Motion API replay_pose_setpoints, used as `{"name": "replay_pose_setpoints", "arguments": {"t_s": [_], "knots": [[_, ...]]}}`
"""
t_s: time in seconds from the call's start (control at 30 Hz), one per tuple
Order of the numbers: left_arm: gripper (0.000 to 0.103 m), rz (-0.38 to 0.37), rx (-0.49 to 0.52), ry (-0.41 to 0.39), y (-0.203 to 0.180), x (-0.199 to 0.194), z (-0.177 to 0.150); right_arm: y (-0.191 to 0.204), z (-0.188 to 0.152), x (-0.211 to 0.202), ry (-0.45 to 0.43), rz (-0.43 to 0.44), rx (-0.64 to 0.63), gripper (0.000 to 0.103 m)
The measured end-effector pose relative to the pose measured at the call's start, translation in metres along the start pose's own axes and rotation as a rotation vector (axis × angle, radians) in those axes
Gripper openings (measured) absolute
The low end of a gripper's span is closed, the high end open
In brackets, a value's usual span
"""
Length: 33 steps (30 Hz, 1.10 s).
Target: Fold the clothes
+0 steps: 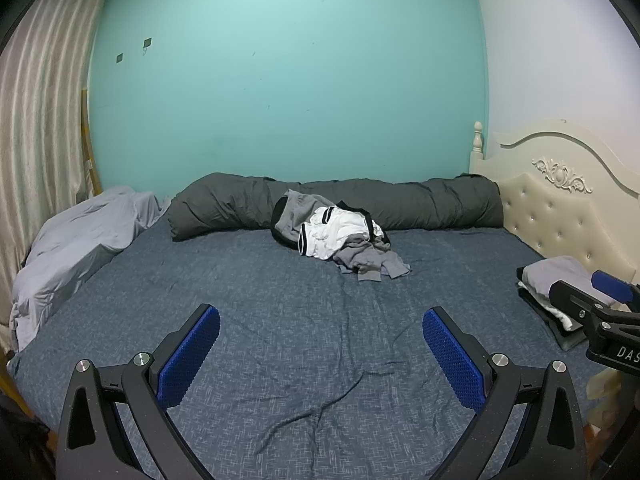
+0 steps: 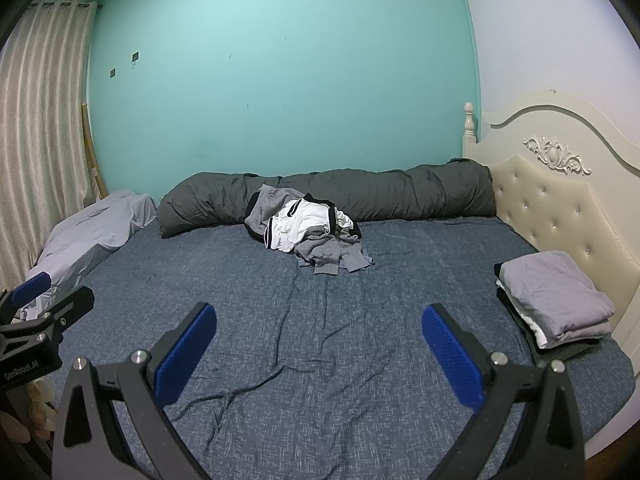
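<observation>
Left wrist view first: the left gripper [image 1: 321,354] hangs above the blue bed sheet [image 1: 304,312], its blue-padded fingers [image 1: 190,354] spread wide with nothing between them. Straight ahead, well apart from it, sits the pile of unfolded clothes [image 1: 340,236], a jumble of grey, white and black fabric lying on the sheet just in front of the dark grey rolled duvet [image 1: 436,202] that runs along the teal wall [image 1: 280,72]. Off to the left a pale grey blanket [image 1: 76,248] is bunched up beside the striped curtain [image 1: 36,128]. At the right edge the right gripper [image 1: 596,296] pokes in, partly covering the folded stack [image 1: 548,276] near the cream headboard [image 1: 560,200].

Over to the right wrist view, and the right gripper [image 2: 319,354] also hovers over the bed sheet [image 2: 320,320], fingers [image 2: 454,354] held far apart, empty. The pile of unfolded clothes [image 2: 308,228] is dead ahead, untouched, resting against the dark grey rolled duvet [image 2: 420,192]. The folded stack [image 2: 556,300] shows clearly here: a grey garment on top, white and dark layers beneath, lying at the right side of the bed just beside the cream headboard [image 2: 560,184]. The left gripper [image 2: 44,300] peeks in at the left edge, over the pale grey blanket [image 2: 84,236].
</observation>
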<state>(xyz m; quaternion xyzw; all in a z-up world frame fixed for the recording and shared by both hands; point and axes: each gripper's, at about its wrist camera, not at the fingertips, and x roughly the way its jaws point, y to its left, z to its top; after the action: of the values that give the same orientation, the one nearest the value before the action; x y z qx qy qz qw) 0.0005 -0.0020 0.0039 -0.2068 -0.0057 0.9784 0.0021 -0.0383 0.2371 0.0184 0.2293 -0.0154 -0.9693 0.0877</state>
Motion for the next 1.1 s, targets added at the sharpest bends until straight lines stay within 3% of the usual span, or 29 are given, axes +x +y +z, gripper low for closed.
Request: {"name": "replay_pose_setpoints", "arguments": {"t_s": [1.1], "knots": [[0.103,0.016,0.002,-0.009,-0.0041,-0.0025,0.0026,-0.0023,0.0053,-0.0016,-0.001,0.003,-0.004,0.103]]}}
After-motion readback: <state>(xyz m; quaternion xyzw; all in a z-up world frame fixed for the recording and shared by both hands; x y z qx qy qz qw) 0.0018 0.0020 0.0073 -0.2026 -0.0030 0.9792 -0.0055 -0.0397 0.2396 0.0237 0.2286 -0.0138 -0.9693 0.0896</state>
